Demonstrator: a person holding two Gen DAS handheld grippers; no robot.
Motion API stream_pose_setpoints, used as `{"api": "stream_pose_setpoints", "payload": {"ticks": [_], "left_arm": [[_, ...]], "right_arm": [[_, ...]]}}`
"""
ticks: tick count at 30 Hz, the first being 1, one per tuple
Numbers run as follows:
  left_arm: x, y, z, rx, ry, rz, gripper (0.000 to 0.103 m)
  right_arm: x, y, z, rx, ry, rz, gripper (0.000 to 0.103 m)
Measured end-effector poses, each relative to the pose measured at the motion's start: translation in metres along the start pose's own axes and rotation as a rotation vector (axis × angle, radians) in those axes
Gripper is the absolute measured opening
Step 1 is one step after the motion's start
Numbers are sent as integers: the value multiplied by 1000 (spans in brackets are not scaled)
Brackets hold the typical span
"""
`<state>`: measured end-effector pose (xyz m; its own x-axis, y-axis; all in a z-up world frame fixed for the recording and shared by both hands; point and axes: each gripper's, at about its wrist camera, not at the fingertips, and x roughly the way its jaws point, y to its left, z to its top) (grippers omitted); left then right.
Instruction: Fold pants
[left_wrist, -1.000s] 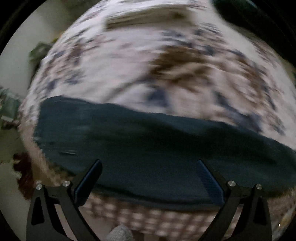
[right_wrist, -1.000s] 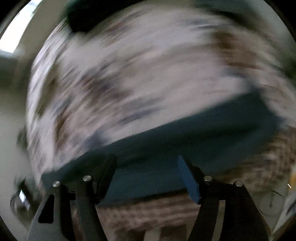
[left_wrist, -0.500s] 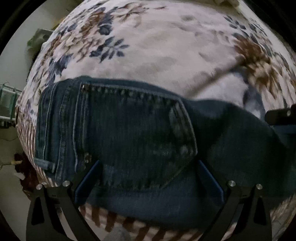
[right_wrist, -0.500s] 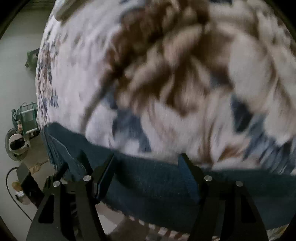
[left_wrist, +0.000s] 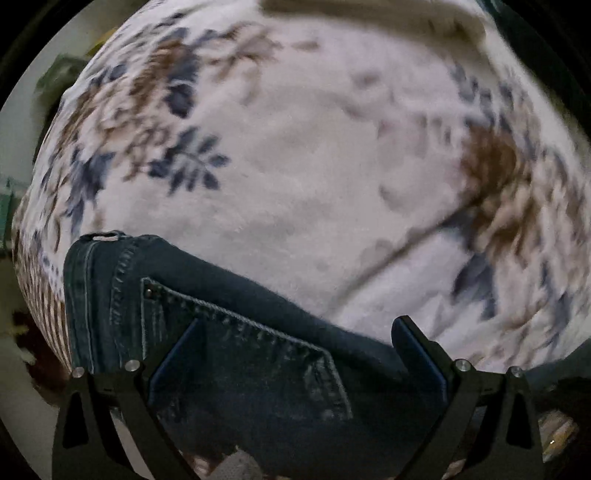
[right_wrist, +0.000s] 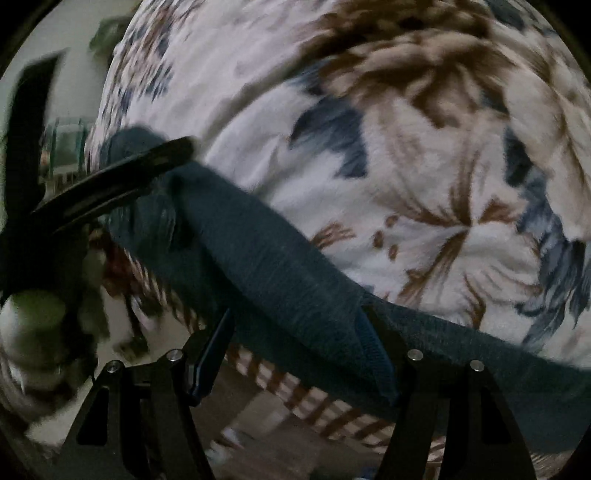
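1. The jeans (left_wrist: 229, 354) lie in a long band along the near edge of the bed (left_wrist: 314, 166), over its floral blanket. In the left wrist view they fill the lower left and centre of the frame, waistband at the left and a back pocket (left_wrist: 251, 354) facing up. Laid flat and lengthwise like this, the band looks ready for a crosswise fold.

2. The left gripper (left_wrist: 295, 350) sits low over the pocket area, pointing across the bed. Its jaws stand wide apart with the denim spread between them; they hold nothing.

3. In the right wrist view the jeans (right_wrist: 280, 280) run from the upper left down to the lower right of the frame, with the blanket's checked border (right_wrist: 295, 384) showing beneath them at the bed's edge.

4. The right gripper (right_wrist: 299, 347) comes in at the near edge. Its jaws are open, one finger below the cloth's edge and the other against a raised fold of denim. Whether cloth is pinched I cannot tell, though the gap suggests not.

5. At the left of that view the left gripper (right_wrist: 122, 177) appears as a dark blurred shape over the jeans' far end.
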<state>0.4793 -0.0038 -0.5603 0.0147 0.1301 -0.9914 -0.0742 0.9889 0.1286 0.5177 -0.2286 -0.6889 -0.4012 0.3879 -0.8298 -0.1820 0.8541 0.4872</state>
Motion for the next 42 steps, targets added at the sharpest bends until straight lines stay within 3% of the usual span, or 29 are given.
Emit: {"api": "stream_pose_setpoints", "payload": {"ticks": [4,12,16,20,24,26,29,31,33,35,36,38,40,41,42], "left_arm": [[2,1,-18,40,-26,18,103],[4,30,-56,-28,-13,-62,103],[4,40,-82,-39,-3,-81,103],[4,50,-104,-39,5,-100,103],[-4,36,-126,-42,0,-100,103],[-3,42,-132,-48,1,-116,103],[4,41,-115,-41,-2,-120,103],[5,46,-117,-39,-6,-123,103],[5,47,-118,-36,-12,-123,103],[5,48,-111,-33,-17,-122,103],[3,46,-111,-31,-19,-121,103],[4,43,-112,-28,-20,-123,103],[4,41,-114,-25,-22,-124,103],[1,41,-116,-22,-22,-125,103],[-1,42,-116,-21,-21,-126,103]], "right_arm": [[-1,3,-1,-27,16,17,71],[-9,-8,23,95,-59,228,72],[-6,0,24,100,-66,264,72],[-2,13,10,49,-6,287,72],[20,11,-5,31,124,235,72],[23,11,-8,23,135,222,72],[9,12,-5,33,86,258,72],[-13,10,7,60,-8,330,72],[-27,0,28,132,-96,370,72],[-24,-13,48,208,-127,372,72],[-16,-22,60,250,-115,363,73],[15,-37,85,327,-24,315,73],[43,-38,94,347,87,322,70],[55,-35,94,348,133,315,63],[66,-30,93,348,179,306,49]]}}
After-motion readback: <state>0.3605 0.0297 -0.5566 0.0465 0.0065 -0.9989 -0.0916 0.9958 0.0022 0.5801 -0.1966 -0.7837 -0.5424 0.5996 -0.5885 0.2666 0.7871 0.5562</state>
